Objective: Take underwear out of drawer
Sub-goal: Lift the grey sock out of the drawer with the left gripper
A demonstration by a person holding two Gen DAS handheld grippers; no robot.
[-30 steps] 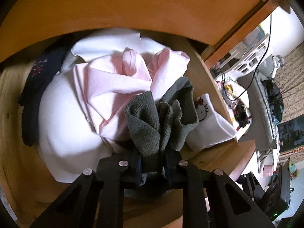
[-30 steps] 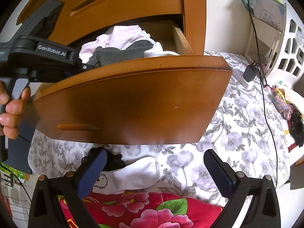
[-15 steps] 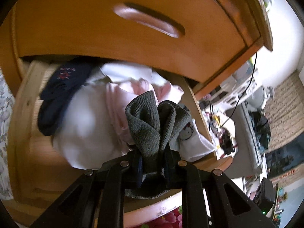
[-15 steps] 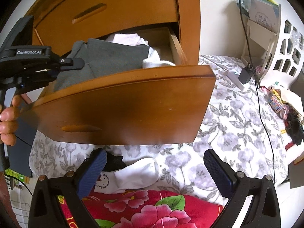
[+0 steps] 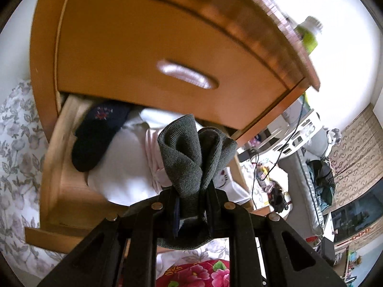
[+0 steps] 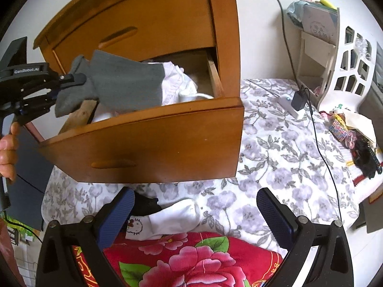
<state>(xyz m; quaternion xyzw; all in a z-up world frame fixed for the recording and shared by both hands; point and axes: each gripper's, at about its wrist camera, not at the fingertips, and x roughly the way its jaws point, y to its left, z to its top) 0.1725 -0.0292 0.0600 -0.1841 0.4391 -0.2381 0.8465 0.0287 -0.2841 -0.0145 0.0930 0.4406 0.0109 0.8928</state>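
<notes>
While left gripper (image 5: 191, 205) jaws pinch grey underwear (image 5: 191, 157) (bunched) above open drawer (image 6: 148, 141), right gripper (image 6: 194, 212) jaws stand spread, empty, over bed (image 6: 275, 157).

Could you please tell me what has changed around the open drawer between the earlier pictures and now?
The left gripper, shut on the grey underwear, has lifted it from low among the clothes to well above the drawer front, pulling back from the pile. No grasp or release happened. The right gripper stays open and empty over the white sock on the bedspread; the pink and white clothes remain in the drawer.
</notes>
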